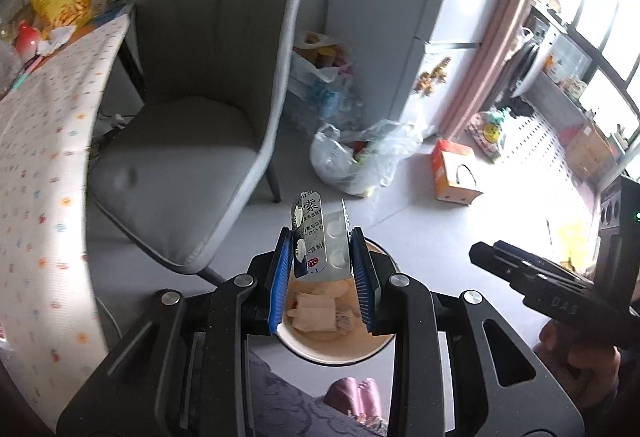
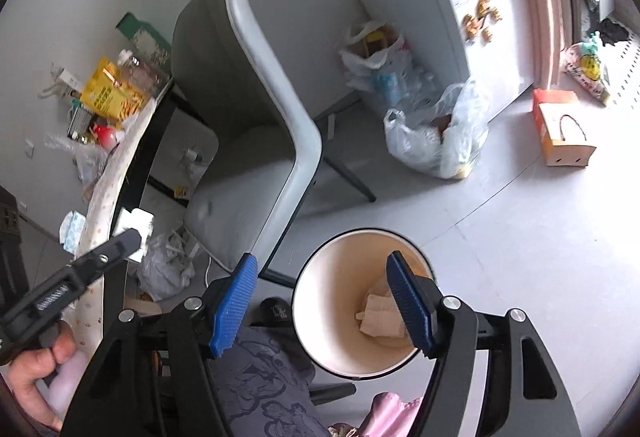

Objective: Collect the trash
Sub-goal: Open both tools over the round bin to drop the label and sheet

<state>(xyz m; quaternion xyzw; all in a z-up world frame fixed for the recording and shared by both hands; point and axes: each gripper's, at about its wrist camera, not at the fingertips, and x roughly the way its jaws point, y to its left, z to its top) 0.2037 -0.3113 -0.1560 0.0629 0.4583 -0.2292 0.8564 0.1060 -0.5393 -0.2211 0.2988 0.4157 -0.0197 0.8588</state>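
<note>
You've got a grey chair filling most of both views, with the patterned table off to its left and tied-up plastic bags on the floor behind it. Closer in, the round bin sits on the floor right below you, with crumpled paper already at the bottom.

Your left gripper is clamped on an empty pill blister pack, folded, long axis running up along the fingers and away from the camera. The pack hangs directly over the bin's mouth, so I'd say the coming move is just letting go, straight down.

Your right gripper is spread wide with nothing in it; the far finger overlaps the bin opening, the near one sits outside the rim. No earlier shot here, so I'm only calling what's visible.

The left view shows the pack and the grip; the right view never shows the pack, but gives you the full rim and how deep the bin is.
</note>
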